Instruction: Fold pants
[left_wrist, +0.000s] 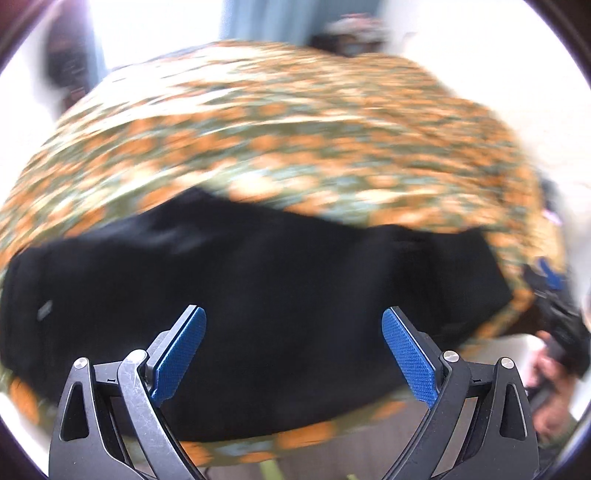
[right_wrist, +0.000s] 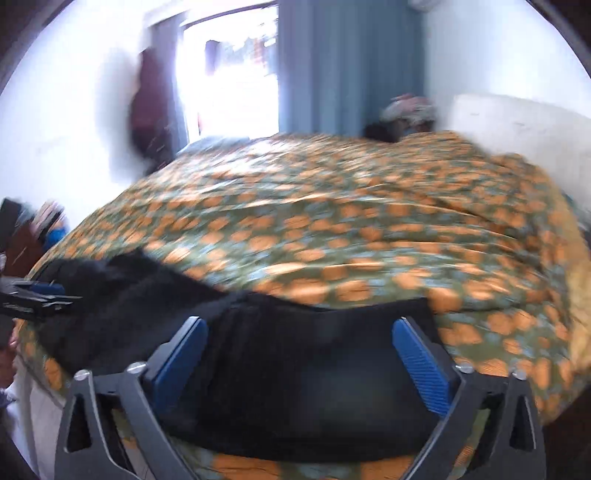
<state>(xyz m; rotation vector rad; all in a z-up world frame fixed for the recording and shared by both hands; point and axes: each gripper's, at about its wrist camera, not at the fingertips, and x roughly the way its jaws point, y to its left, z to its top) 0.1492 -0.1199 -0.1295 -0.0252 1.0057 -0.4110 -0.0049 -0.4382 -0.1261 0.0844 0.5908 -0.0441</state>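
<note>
The black pants (left_wrist: 258, 295) lie spread flat along the near edge of the bed (left_wrist: 295, 129), which is covered in an orange-and-green flowered sheet (right_wrist: 351, 229). Both views are smeared by motion blur, so fine folds in the cloth cannot be made out.

The left gripper (left_wrist: 293, 354) hangs just above the pants with its jaws spread wide; the blue pads (left_wrist: 177, 358) hold nothing, and black fabric fills the gap between them. A small grey tag (left_wrist: 45, 309) shows on the pants toward the left end of the cloth in this view.

The right gripper (right_wrist: 301, 363) is likewise spread open over the pants near the bed's near edge, pinching nothing. From its camera the pants run leftward along that edge to a rumpled end (right_wrist: 110, 273), where the left gripper shows side-on (whether it touches the cloth there cannot be told).

Beyond the far edge of the bed stand a blue curtain (right_wrist: 347, 66) and a bright window (right_wrist: 229, 74), with a blurred heap of things (right_wrist: 406, 110) at the far right corner
</note>
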